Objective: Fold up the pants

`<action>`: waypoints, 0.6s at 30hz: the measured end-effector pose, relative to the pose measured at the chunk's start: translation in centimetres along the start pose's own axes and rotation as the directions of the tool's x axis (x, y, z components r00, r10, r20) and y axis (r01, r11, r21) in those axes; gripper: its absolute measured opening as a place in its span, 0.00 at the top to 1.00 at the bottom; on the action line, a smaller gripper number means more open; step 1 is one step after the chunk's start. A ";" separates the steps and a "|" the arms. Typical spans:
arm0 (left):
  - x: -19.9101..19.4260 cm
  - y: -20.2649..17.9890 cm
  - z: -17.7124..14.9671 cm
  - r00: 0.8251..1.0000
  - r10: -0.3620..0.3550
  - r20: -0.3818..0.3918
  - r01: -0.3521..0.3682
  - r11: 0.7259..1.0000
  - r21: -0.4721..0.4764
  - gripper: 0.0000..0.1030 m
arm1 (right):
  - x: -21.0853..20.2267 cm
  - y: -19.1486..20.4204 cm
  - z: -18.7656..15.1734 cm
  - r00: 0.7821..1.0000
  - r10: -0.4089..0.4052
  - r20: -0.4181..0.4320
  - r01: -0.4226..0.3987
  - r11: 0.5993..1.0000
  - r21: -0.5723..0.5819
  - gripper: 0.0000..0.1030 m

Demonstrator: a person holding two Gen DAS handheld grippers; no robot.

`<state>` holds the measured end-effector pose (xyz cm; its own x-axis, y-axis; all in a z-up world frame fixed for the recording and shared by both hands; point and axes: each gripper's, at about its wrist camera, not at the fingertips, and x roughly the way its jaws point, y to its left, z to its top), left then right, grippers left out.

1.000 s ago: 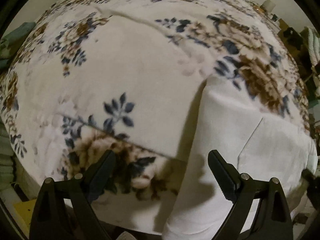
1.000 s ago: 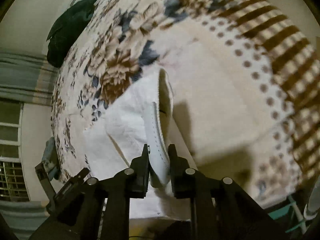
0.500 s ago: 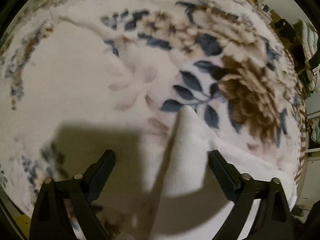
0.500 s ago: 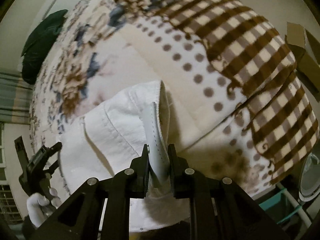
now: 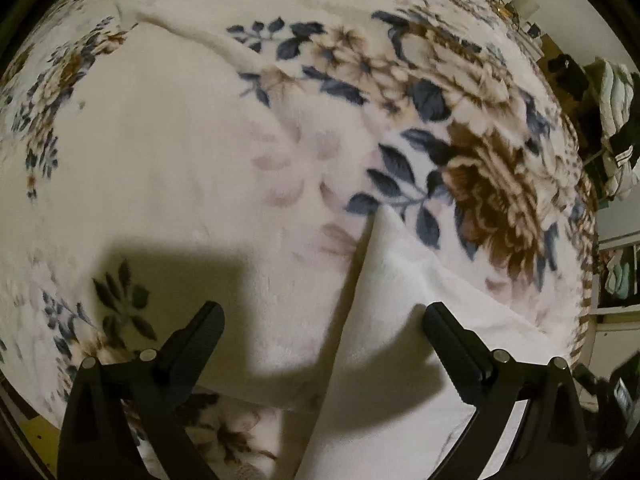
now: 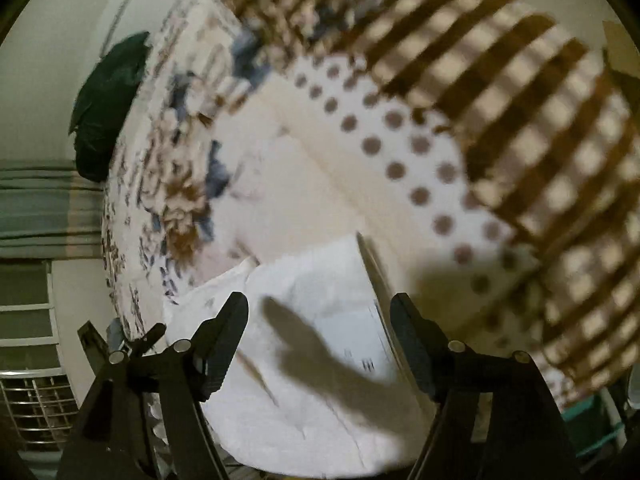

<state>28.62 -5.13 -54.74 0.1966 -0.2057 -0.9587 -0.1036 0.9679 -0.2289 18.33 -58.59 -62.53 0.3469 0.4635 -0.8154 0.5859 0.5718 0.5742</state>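
Two grippers over white pants (image 6: pixel 320 344) spread on floral blanket (image 5: pixel 180 140). Left gripper (image 5: pixel 324 320) spread wide, nothing pinched; pants' pointed corner at 12 o'clock just beyond the gap, cloth running down toward 5 o'clock under the right-hand finger. Right gripper (image 6: pixel 320 316) jaws just opened, parted, pads clear of cloth; pants lay flat beneath and between them, folded edge at 1 o'clock, blurred. Dark green bundle (image 6: pixel 108 104) far off at 10 o'clock.

text: none legible | pants (image 6: pixel 320 320) tag: dark print, blurred
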 end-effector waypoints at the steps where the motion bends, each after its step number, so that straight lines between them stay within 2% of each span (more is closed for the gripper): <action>1: 0.1 -0.1 -0.1 1.000 0.002 -0.002 -0.002 1.000 0.001 0.00 | 1.1 0.1 0.3 1.000 0.002 -0.023 -0.002 1.000 0.008 0.38; 2: 0.3 -0.1 -0.1 1.000 0.006 0.002 -0.006 1.000 0.005 0.00 | 1.3 0.4 0.3 1.000 -0.007 0.008 0.007 1.000 0.006 0.75; 3: 0.3 -0.2 -0.1 1.000 0.008 0.006 -0.008 1.000 0.010 0.00 | 1.5 0.8 0.2 0.999 -0.038 0.023 0.038 0.999 -0.007 0.93; 4: 0.4 -0.3 -0.1 1.000 0.015 0.010 -0.015 1.000 0.019 0.00 | 1.3 1.8 0.0 0.998 -0.058 0.038 0.059 0.998 -0.036 0.94; 7: 0.6 -0.2 0.0 1.000 0.020 0.018 -0.021 1.000 0.024 0.00 | -0.8 3.9 -0.5 0.983 -0.099 0.156 0.114 0.989 -0.092 0.95; 9: 0.8 -0.2 0.0 1.000 0.016 0.019 -0.016 1.000 0.018 0.00 | -2.0 4.1 -0.4 0.974 -0.102 0.203 0.121 0.989 -0.080 0.96; 12: 1.2 -0.5 -0.1 1.000 0.020 0.021 -0.020 1.000 0.021 0.00 | -1.4 3.1 0.2 0.973 -0.134 0.189 0.147 0.988 -0.055 0.96; 14: 1.1 -0.5 -0.1 1.000 0.022 0.019 -0.022 1.000 0.016 0.00 | 0.1 2.6 0.4 0.979 -0.157 0.127 0.165 0.984 -0.061 0.94; 16: 0.3 -0.4 -0.3 1.000 0.017 0.025 -0.018 1.000 0.009 0.00 | -0.1 1.2 0.4 0.989 -0.131 0.062 0.132 0.991 -0.014 0.83; 18: -1.2 -0.1 -1.1 0.999 0.008 0.040 -0.008 1.000 0.011 0.00 | -1.5 0.9 -0.4 0.992 -0.101 0.069 0.102 0.995 -0.007 0.71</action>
<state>27.29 -5.15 -53.78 0.2341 -0.1922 -0.9530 -0.0948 0.9711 -0.2191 18.00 -58.50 -60.73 0.3357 0.3554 -0.8724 0.6131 0.6207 0.4888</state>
